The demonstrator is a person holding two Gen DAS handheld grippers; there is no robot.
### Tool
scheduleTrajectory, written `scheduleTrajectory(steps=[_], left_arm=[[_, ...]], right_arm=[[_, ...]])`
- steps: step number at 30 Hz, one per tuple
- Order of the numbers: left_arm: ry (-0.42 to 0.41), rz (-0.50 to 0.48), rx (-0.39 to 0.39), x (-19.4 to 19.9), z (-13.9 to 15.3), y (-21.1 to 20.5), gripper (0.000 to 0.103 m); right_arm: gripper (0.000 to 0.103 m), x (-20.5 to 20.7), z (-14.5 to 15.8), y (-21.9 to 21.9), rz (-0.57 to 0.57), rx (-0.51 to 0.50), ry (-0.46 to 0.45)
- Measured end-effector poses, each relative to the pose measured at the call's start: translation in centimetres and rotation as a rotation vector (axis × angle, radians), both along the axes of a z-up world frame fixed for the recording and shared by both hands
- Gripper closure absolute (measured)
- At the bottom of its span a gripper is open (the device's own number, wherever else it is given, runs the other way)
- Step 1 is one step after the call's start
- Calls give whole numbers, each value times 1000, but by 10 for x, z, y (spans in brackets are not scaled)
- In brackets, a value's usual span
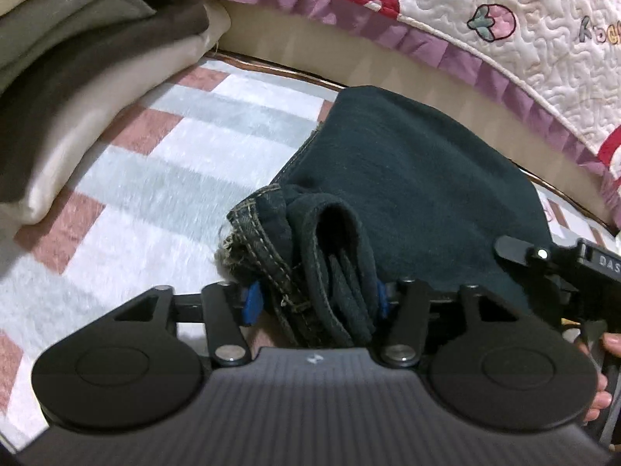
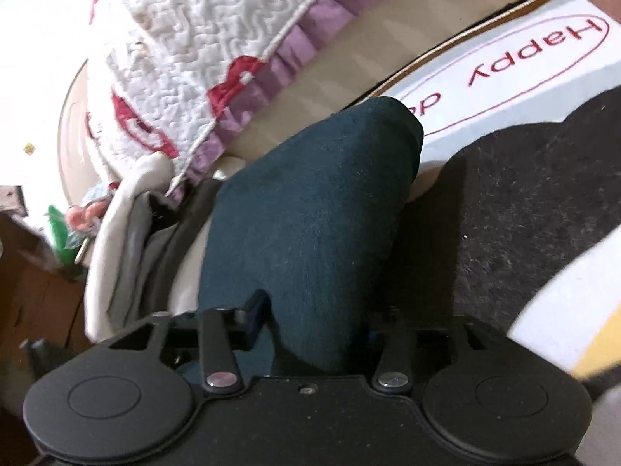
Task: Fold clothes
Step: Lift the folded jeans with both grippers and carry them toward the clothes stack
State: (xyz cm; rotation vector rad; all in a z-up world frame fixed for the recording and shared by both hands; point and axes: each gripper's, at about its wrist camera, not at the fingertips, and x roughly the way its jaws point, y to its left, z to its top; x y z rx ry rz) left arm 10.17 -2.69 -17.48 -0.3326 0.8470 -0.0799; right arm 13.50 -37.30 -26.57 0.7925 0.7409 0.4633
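The left tongs (image 1: 314,299) are pinching a bunched edge of the dark jeans (image 1: 419,178) — several layers of stitched hem and seam are wadded between the blue pads. The right tongs (image 2: 310,322) are clamped on the same garment at a smoother stretch of cloth, which rises out of their grip as one broad panel. In the left wrist view the right tool shows at the far edge of the denim, so the jeans are held between the two, just above the checked rug (image 1: 163,163) and beside the bed's quilted cover (image 1: 504,39).

Judging by the thick seams and the way the panel keeps its shape, this is heavy, fairly stiff denim: it should not slip, yet its weight will drag on a shallow pinch. Doubled hems and seams look like the firmest places to hold; a single layer would likely sag. A stack of folded clothes (image 1: 77,58) lies close on the left, and a dark fuzzy cloth (image 2: 524,213) lies on the rug to the right — whether the jeans are mid-fold or being carried to the stack cannot be told.
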Motion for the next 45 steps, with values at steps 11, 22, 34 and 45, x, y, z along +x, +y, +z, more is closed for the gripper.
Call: scheduleTrajectory(steps=[11, 22, 34, 45], left_arm=[[-197, -104, 59, -32, 36, 1, 71], [-388, -19, -199, -79, 100, 61, 70], [-505, 168, 20, -111, 256, 224, 70], [-492, 366, 180, -44, 306, 348, 68]], right_arm=[[69, -36, 73, 19, 46, -183, -230], [70, -65, 224, 80, 117, -380, -407], [70, 4, 392, 245, 449, -310, -532], [70, 136, 392, 375, 582, 94, -544]])
